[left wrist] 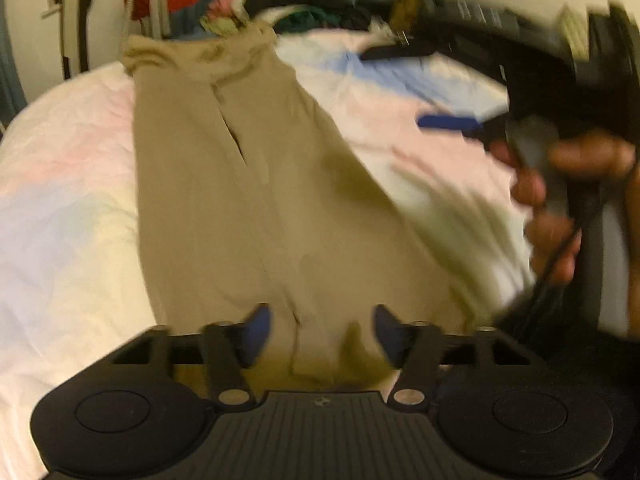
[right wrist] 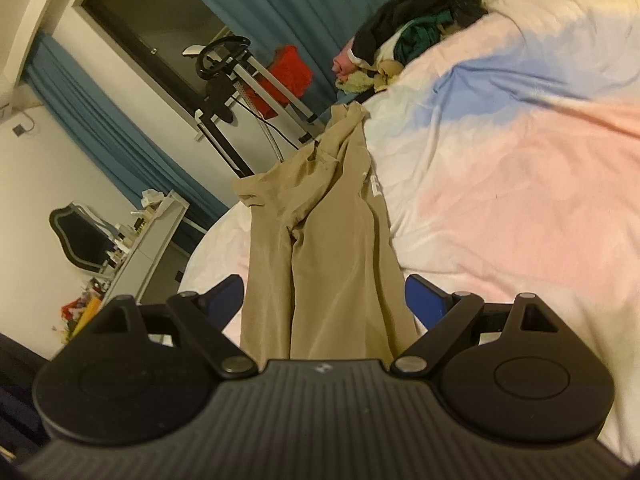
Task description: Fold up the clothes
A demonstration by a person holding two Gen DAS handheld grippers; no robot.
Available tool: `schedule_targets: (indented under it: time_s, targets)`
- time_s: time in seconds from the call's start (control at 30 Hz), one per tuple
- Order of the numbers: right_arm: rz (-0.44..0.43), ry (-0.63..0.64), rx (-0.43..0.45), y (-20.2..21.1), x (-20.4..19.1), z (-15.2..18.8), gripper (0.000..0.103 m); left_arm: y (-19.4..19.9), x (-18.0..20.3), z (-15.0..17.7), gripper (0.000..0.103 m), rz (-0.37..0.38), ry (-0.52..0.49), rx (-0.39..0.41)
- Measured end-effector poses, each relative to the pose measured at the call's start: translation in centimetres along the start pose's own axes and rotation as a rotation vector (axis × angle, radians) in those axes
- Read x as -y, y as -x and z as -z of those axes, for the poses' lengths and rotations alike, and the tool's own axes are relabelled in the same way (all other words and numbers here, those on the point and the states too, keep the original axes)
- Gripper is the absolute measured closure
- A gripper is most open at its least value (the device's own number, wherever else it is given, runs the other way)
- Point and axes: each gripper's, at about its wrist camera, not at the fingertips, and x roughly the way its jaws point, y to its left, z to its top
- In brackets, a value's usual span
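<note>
Tan trousers [left wrist: 240, 184] lie lengthwise on the bed, waistband at the far end, leg ends near me. My left gripper [left wrist: 320, 332] is open with its blue fingertips either side of the near leg ends. In the right wrist view the trousers [right wrist: 320, 240] run away from me, and my right gripper [right wrist: 324, 300] is open and straddles the near cloth. The right gripper also shows blurred at the right of the left wrist view [left wrist: 452, 122], held in a hand above the bedcover.
The bed has a pastel pink, blue and white cover [right wrist: 500, 168]. A pile of dark and coloured clothes [right wrist: 408, 36] sits at the far end. An exercise machine [right wrist: 232, 80], blue curtains and a cluttered white shelf [right wrist: 148, 240] stand beyond the bed.
</note>
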Motion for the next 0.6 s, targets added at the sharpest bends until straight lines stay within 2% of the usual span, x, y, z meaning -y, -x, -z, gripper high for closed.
schedule_targets:
  time_s: [0.1, 0.23, 0.33, 0.43, 0.47, 0.5, 0.6]
  targets:
    - [-0.001, 0.033, 0.013, 0.3, -0.2, -0.4, 0.014, 1.3, -0.9, -2.5, 0.021, -0.036, 0.033, 0.084]
    - [0.008, 0.056, 0.061, 1.2, 0.1, -1.5, 0.014, 2.4, -2.0, -6.3, 0.016, -0.09, 0.081, 0.208]
    - [-0.004, 0.075, 0.083, 1.7, 0.2, -2.4, 0.014, 2.3, -3.0, -8.0, 0.011, -0.114, 0.138, 0.283]
    - [-0.033, 0.127, 0.081, 1.5, -0.4, -3.4, 0.014, 1.3, -3.1, -7.9, 0.011, -0.163, 0.128, 0.332]
    - [-0.043, 0.151, 0.077, 1.3, -0.8, -3.7, 0.016, 1.0, -3.0, -7.6, 0.011, -0.171, 0.125, 0.333]
    - [-0.054, 0.182, 0.065, 0.6, -1.4, -4.1, 0.025, 0.9, -3.0, -7.1, 0.011, -0.165, 0.128, 0.334]
    - [-0.087, 0.282, 0.025, -2.0, -3.4, -5.5, 0.028, 0.6, -3.8, -6.0, 0.011, -0.17, 0.166, 0.343]
